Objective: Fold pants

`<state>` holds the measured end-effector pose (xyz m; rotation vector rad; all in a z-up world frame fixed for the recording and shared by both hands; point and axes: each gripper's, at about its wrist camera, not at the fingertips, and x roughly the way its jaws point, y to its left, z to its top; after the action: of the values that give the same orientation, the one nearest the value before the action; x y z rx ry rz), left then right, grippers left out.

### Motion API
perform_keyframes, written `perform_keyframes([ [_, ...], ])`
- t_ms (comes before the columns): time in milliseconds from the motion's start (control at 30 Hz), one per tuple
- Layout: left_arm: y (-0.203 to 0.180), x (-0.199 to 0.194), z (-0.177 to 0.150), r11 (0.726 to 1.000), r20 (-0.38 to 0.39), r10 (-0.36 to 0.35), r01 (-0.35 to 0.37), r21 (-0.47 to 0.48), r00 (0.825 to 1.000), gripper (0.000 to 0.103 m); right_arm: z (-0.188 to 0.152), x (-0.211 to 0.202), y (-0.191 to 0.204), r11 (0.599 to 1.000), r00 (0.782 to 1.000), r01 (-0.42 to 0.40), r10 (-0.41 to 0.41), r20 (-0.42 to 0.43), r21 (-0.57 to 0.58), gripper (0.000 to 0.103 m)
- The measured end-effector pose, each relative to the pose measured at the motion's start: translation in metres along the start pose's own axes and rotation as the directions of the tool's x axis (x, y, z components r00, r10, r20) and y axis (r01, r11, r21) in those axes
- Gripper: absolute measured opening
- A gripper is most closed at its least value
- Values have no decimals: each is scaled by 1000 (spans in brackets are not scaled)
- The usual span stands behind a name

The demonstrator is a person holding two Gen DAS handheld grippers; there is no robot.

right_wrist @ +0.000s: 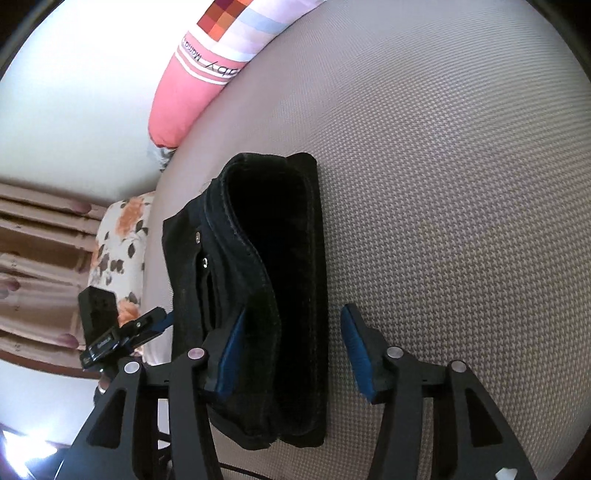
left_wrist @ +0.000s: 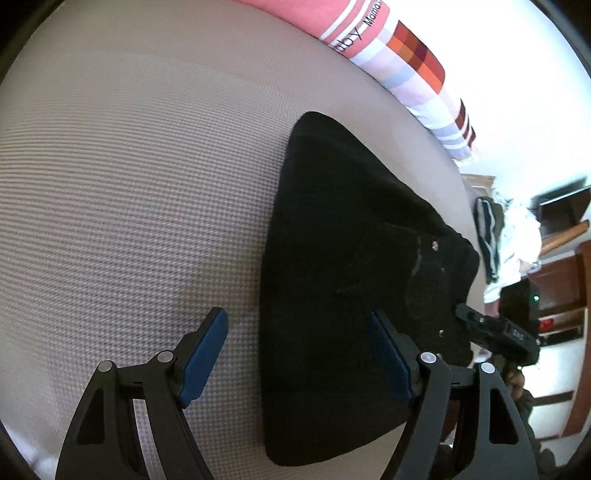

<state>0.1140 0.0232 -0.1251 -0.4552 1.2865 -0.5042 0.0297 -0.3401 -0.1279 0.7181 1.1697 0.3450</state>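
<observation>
Black pants (left_wrist: 343,280) lie folded into a thick packet on a beige textured bed (left_wrist: 129,206). My left gripper (left_wrist: 299,350) hovers open over the packet's left edge, one blue pad above the bed and the other above the cloth. In the right wrist view the pants (right_wrist: 273,266) show stacked layers, with rivets and a pocket seam on the left. My right gripper (right_wrist: 295,354) is open and straddles the packet's right side: its left pad is over the cloth, its right pad apart from it over the bed (right_wrist: 443,184). Each gripper shows in the other's view, the right gripper (left_wrist: 495,332) and the left gripper (right_wrist: 147,325).
A pink pillow with white stripes and coloured checks (left_wrist: 369,33) lies along the bed's far edge, also seen as the pillow (right_wrist: 192,85). A floral cloth (right_wrist: 118,251) and curtains (right_wrist: 40,258) are off the bed's side. Piled clothes (left_wrist: 506,243) and wooden furniture (left_wrist: 565,280) stand beyond the bed.
</observation>
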Motion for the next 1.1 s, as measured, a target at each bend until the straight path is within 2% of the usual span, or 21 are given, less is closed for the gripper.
perform_keyframes([
  [133, 5, 4, 12, 997, -22, -79, 79, 2, 997, 77, 5, 0, -10, 998, 997, -66, 67, -31, 19, 49],
  [267, 12, 9, 22, 986, -67, -165, 165, -10, 984, 77, 8, 2, -16, 993, 993, -112, 114, -44, 42, 49],
  [367, 16, 12, 27, 970, -104, -242, 242, -12, 965, 77, 10, 3, -18, 989, 988, -144, 146, -46, 47, 49],
  [533, 21, 16, 31, 943, -132, -332, 332, -22, 934, 77, 17, 11, -19, 979, 977, -198, 201, -77, 44, 47],
  [633, 24, 16, 32, 930, -141, -366, 366, -25, 920, 77, 23, 18, -14, 979, 973, -204, 205, -109, 19, 45],
  [700, 21, 17, 34, 928, -148, -369, 371, -10, 918, 77, 26, 22, -12, 977, 969, -211, 210, -128, 7, 42],
  [867, 15, 18, 33, 936, -145, -347, 353, 17, 927, 77, 25, 28, -4, 977, 967, -212, 206, -149, -27, 39],
  [967, 10, 16, 28, 950, -122, -306, 311, 30, 944, 74, 23, 30, -2, 979, 973, -201, 197, -122, -24, 36],
  [1000, 7, 13, 25, 962, -109, -264, 270, 43, 958, 71, 23, 29, -2, 980, 975, -196, 193, -112, -19, 36],
  [1067, 2, 12, 21, 980, -88, -180, 186, 65, 980, 52, 19, 29, 1, 984, 981, -175, 173, -90, -16, 34],
  [1100, -1, 10, 18, 988, -74, -120, 126, 86, 990, 48, 18, 29, 3, 986, 983, -165, 163, -79, -10, 34],
])
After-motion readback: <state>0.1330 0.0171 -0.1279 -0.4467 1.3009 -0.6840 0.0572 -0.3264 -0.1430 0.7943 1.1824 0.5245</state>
